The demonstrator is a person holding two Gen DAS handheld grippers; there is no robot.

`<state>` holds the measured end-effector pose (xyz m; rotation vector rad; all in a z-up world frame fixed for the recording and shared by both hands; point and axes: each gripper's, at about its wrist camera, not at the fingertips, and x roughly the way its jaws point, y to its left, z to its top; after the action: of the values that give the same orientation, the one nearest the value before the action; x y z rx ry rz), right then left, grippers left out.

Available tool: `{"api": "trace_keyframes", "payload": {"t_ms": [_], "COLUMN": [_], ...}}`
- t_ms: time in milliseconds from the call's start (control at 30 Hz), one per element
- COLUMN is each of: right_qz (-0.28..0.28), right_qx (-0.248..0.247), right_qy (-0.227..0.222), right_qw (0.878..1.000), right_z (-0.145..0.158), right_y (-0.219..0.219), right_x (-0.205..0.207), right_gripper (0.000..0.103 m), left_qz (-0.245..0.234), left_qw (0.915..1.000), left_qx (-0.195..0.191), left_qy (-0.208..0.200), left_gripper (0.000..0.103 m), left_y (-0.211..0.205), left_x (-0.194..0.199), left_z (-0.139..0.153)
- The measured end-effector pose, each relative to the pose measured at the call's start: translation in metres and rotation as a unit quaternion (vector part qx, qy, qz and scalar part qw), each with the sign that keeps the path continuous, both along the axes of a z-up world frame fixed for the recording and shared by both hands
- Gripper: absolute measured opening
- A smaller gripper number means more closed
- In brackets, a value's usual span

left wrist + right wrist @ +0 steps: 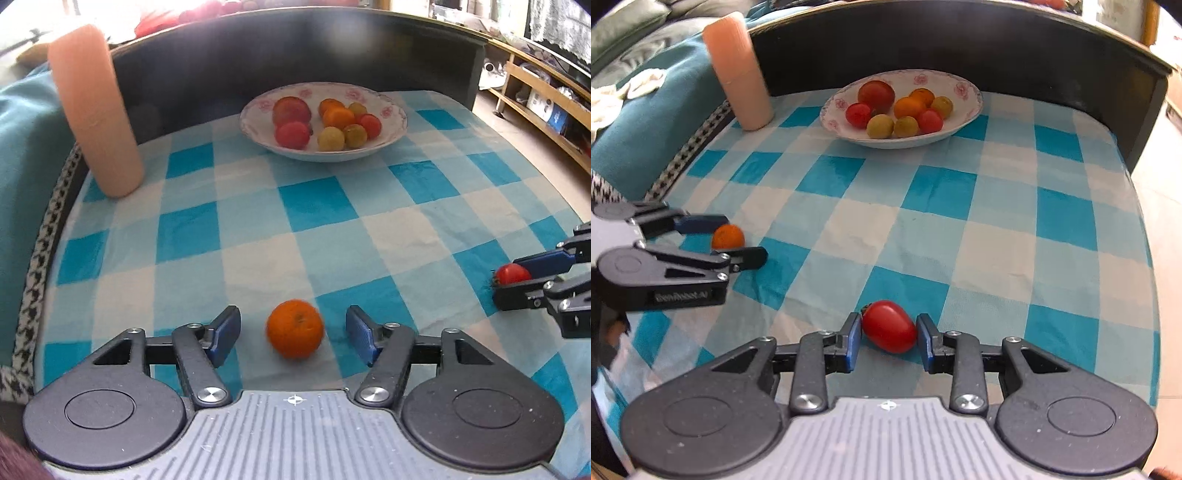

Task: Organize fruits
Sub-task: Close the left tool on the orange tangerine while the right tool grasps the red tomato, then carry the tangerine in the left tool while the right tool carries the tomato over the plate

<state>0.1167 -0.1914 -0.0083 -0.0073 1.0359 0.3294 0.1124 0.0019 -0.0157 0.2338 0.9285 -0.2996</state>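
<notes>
Left claw spread wide over the blue-and-white checked cloth on the worktop, near the worktop's front edge. Small round orange citrus fruit sits on the cloth between the two blue-padded fingers, clear gaps on both sides, touching neither pad. Fruit slightly blurred in the left wrist view.

Right claw narrowed around an oval red tomato with a dark stem end at its left; both blue pads sit right against the tomato's sides. Whether it presses firmly or only touches, cannot tell. Tomato low over the cloth near the front edge, right of the citrus; contact with the cloth not clear.

In the right wrist view the left claw shows at the left edge with the citrus between its fingers. In the left wrist view the right claw shows at the right edge with the tomato.

White shallow ceramic bowl with pink floral rim stands toward the back edge, against a dark raised wall. It holds a large red-orange fruit, two small red tomatoes, two orange citrus and three yellow-green round fruits, crowded together.

Tall peach-coloured cylinder stands upright at the back left corner, left of the bowl
</notes>
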Motion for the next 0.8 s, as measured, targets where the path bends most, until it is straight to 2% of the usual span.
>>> {"api": "trace_keyframes", "payload": {"t_ms": [67, 133, 200, 333, 433, 533, 600, 733, 800], "right_qz": [0.005, 0.014, 0.021, 0.006, -0.008, -0.014, -0.014, -0.017, -0.015], "right_qx": [-0.003, 0.004, 0.006, 0.001, -0.005, -0.002, -0.01, -0.005, -0.007], "right_qy": [-0.001, 0.001, 0.005, 0.011, 0.003, -0.001, -0.005, -0.001, -0.004], "right_qw": [1.0, 1.0, 1.0, 1.0, 1.0, 1.0, 1.0, 1.0, 1.0], "right_z": [0.0, 0.0, 0.0, 0.002, 0.001, 0.0, 0.001, 0.002, 0.003], "right_y": [0.001, 0.0, 0.001, 0.001, -0.001, -0.002, 0.0, 0.0, 0.0], "right_x": [-0.002, -0.001, -0.002, -0.005, -0.008, -0.009, -0.008, -0.008, -0.009], "right_gripper": [0.049, 0.058, 0.061, 0.061, 0.061, 0.06, 0.056, 0.049, 0.047], "left_qz": [0.006, 0.009, 0.012, 0.015, 0.008, 0.002, 0.004, 0.0, -0.001], "left_qw": [1.0, 0.9999, 0.9997, 0.9997, 0.9999, 0.9999, 0.9997, 0.9999, 0.9998], "left_qx": [0.002, 0.007, 0.014, 0.018, 0.007, -0.012, -0.02, -0.012, -0.014], "left_qy": [-0.004, -0.01, -0.015, -0.004, -0.01, 0.007, 0.016, 0.013, 0.013], "left_gripper": [0.07, 0.069, 0.07, 0.07, 0.07, 0.063, 0.058, 0.05, 0.042], "left_y": [-0.001, -0.004, -0.006, -0.008, -0.004, 0.002, 0.002, -0.004, -0.004], "left_x": [-0.003, -0.005, -0.008, -0.003, -0.005, -0.002, -0.002, -0.006, -0.008], "left_z": [0.0, -0.001, -0.001, 0.001, -0.003, -0.001, -0.001, 0.001, 0.001]}}
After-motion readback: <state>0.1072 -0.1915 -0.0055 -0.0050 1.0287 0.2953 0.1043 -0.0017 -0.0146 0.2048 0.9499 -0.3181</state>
